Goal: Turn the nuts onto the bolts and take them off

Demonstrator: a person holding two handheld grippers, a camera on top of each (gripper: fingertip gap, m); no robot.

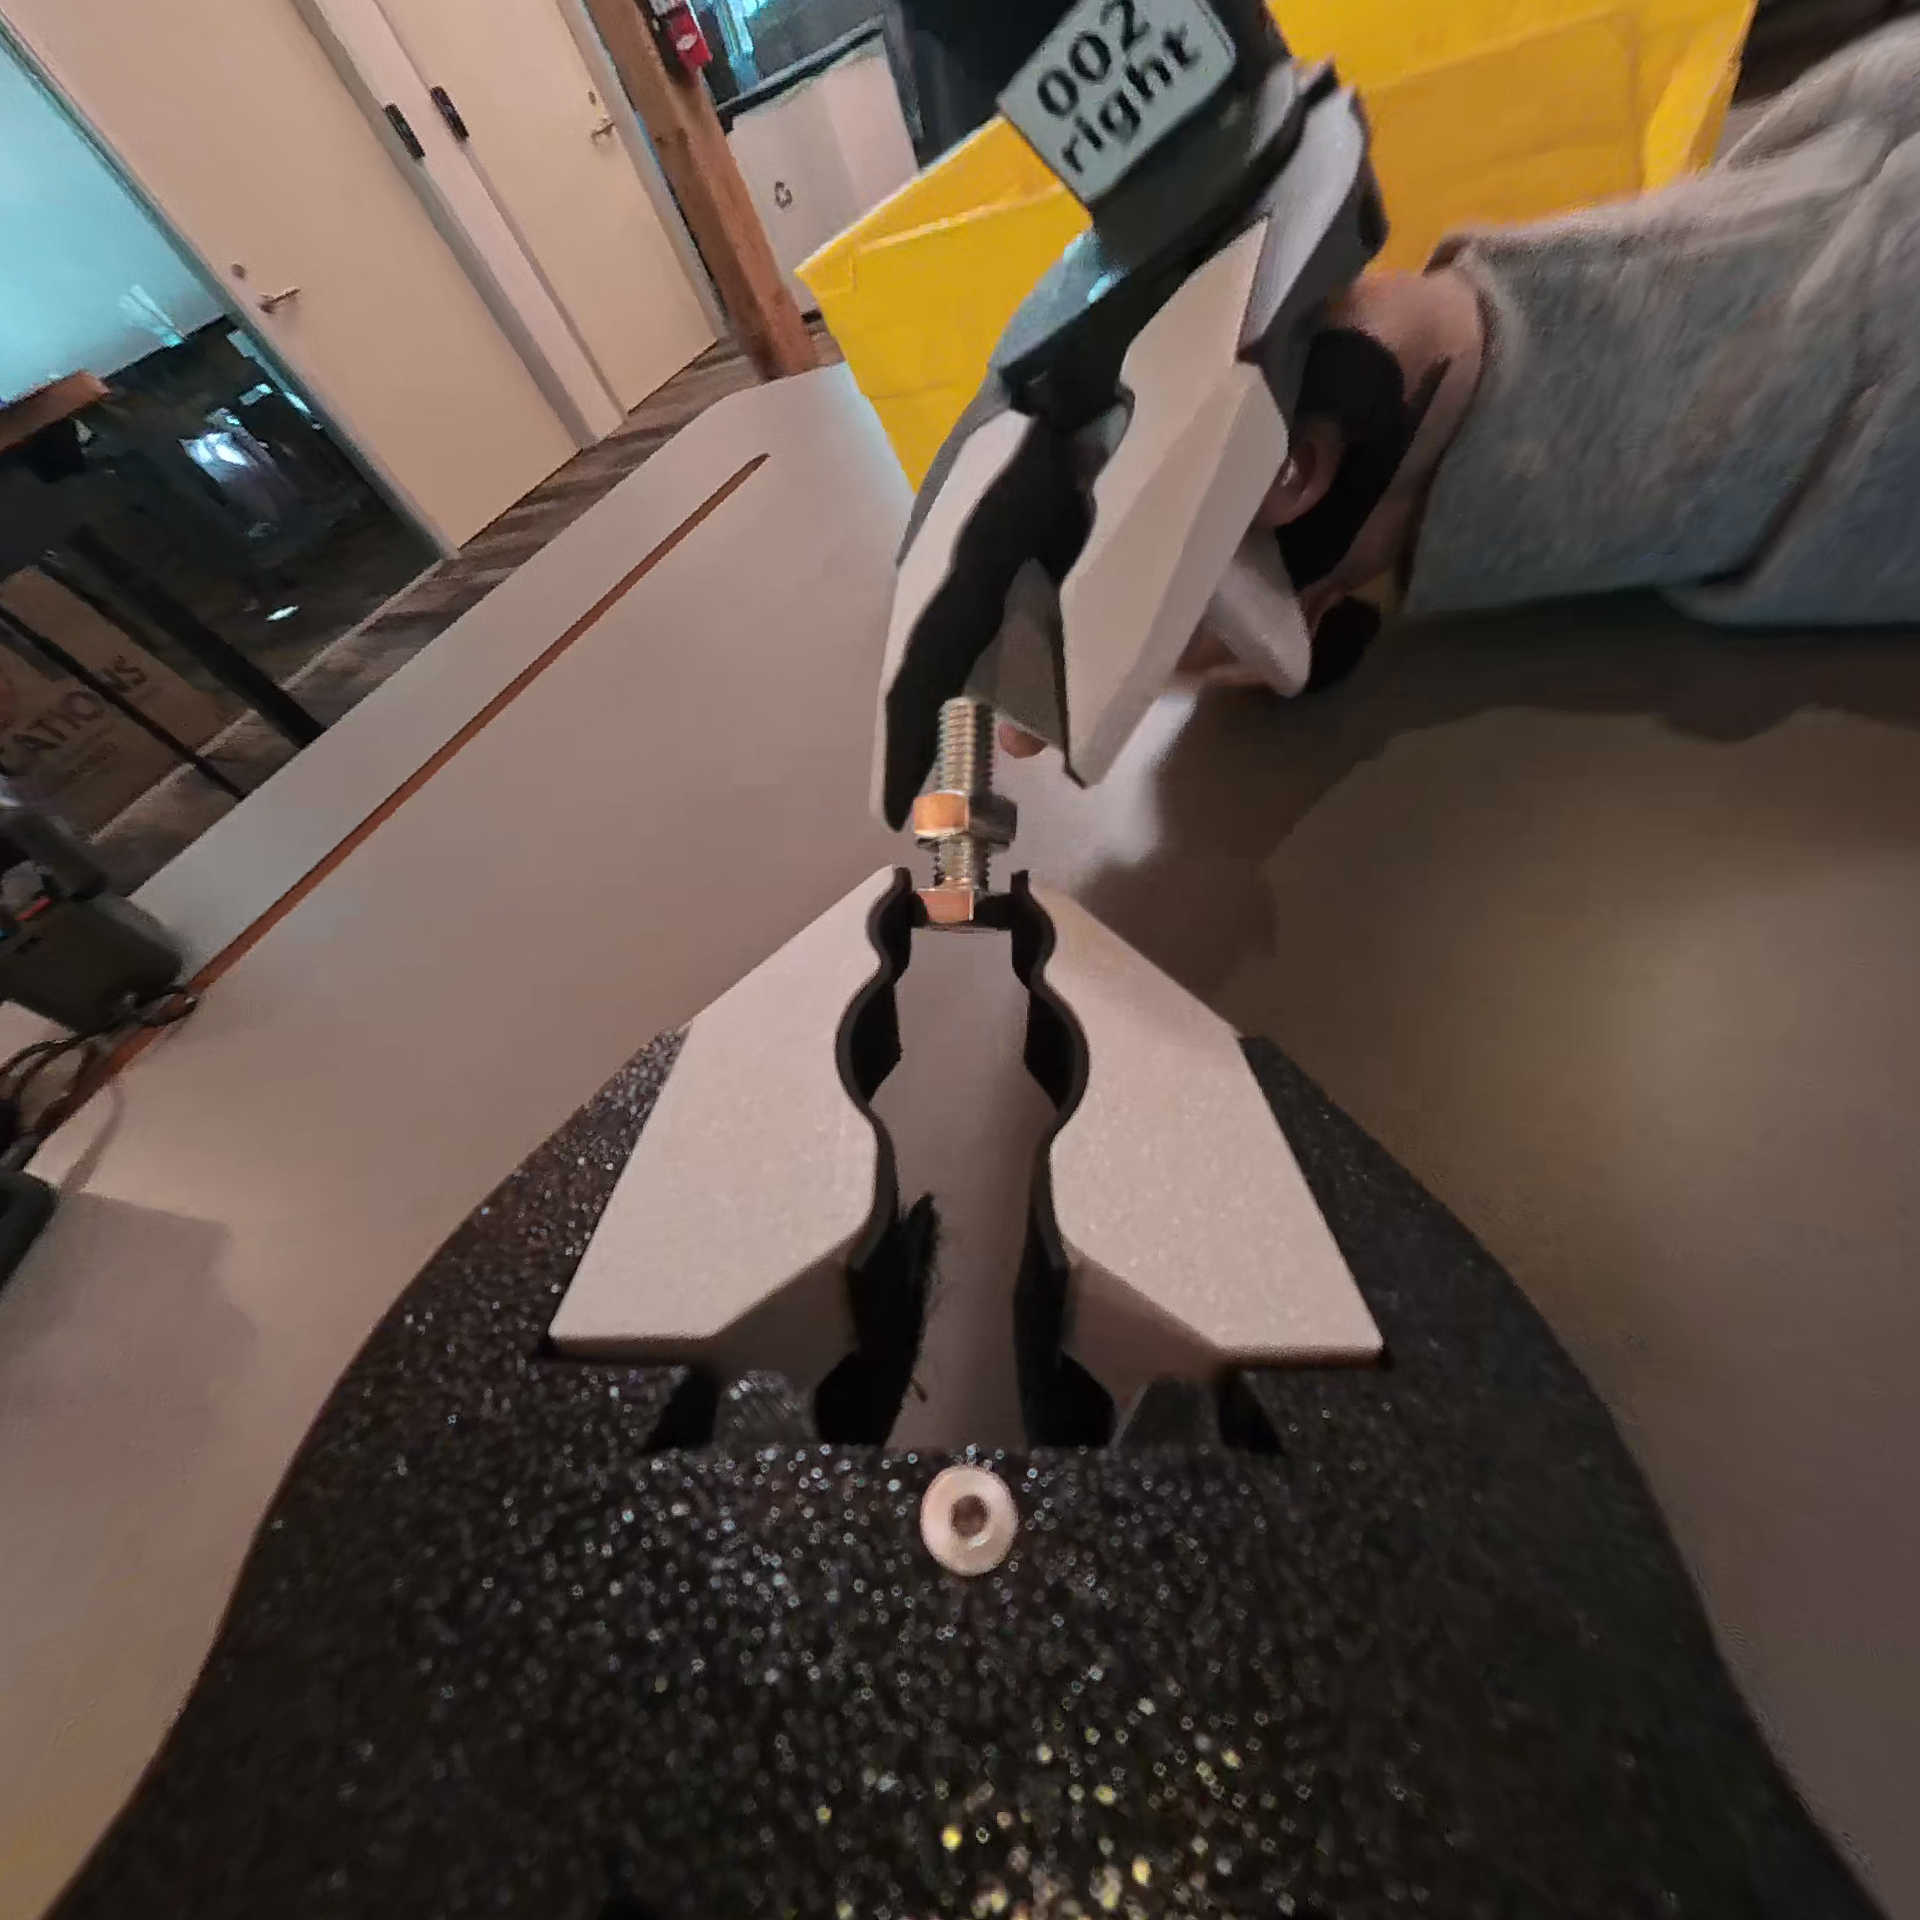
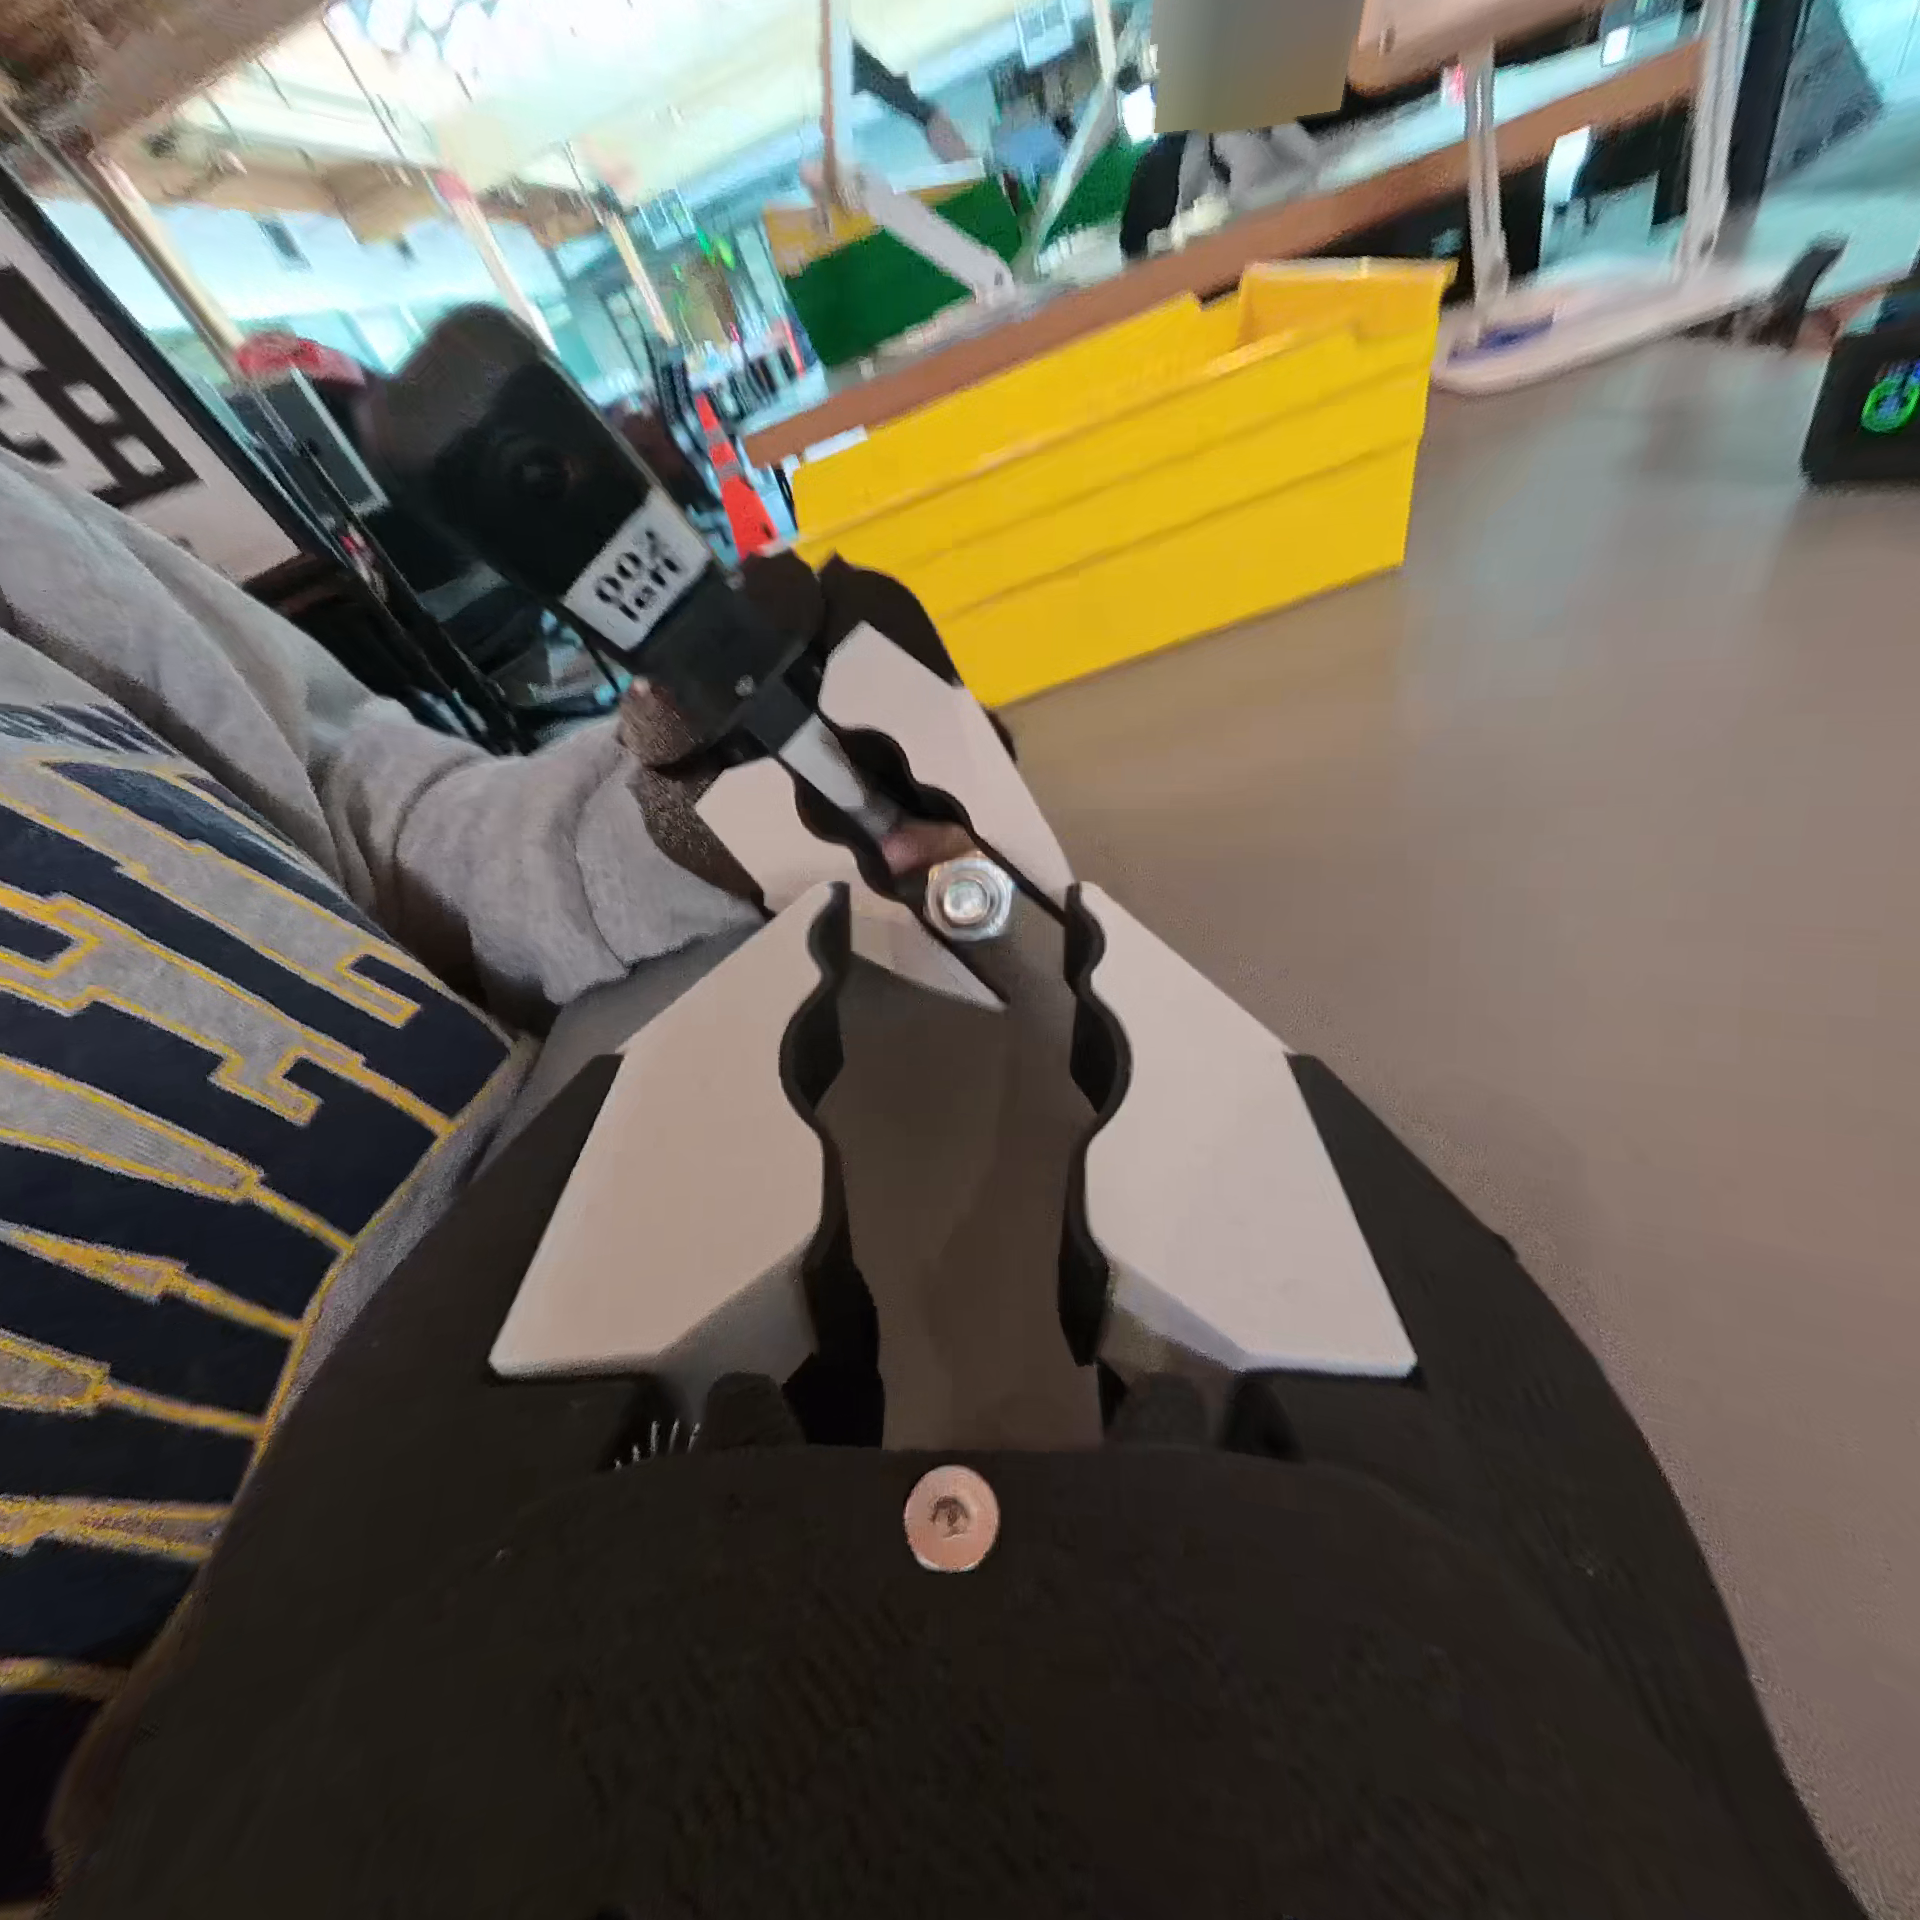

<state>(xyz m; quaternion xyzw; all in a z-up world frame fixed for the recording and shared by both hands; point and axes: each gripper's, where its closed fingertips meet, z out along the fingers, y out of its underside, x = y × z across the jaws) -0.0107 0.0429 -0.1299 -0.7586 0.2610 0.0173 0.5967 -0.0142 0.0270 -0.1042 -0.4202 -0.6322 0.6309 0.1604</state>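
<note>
A silver bolt (image 1: pixel 961 727) stands upright with a hex nut (image 1: pixel 961 818) threaded low on its shaft. My left gripper (image 1: pixel 961 896) is shut on the bolt's hex head (image 1: pixel 956 909) and holds it above the table. My right gripper (image 1: pixel 992 798) comes down from above, open, its two fingers straddling the shaft and nut without clamping them. In the right wrist view the nut (image 2: pixel 966 902) shows end-on between my right gripper's (image 2: pixel 956 909) spread tips. The left gripper (image 2: pixel 1023 951) lies behind it, gripping the bolt.
A yellow bin (image 2: pixel 1143 499) stands at the back of the grey table (image 2: pixel 1558 935); it also shows in the left wrist view (image 1: pixel 935 312). A small black device with a green screen (image 2: pixel 1870 405) is far right. Grey sleeves (image 1: pixel 1662 416) hold both grippers. Both grippers' tips are close together, under 4 cm apart.
</note>
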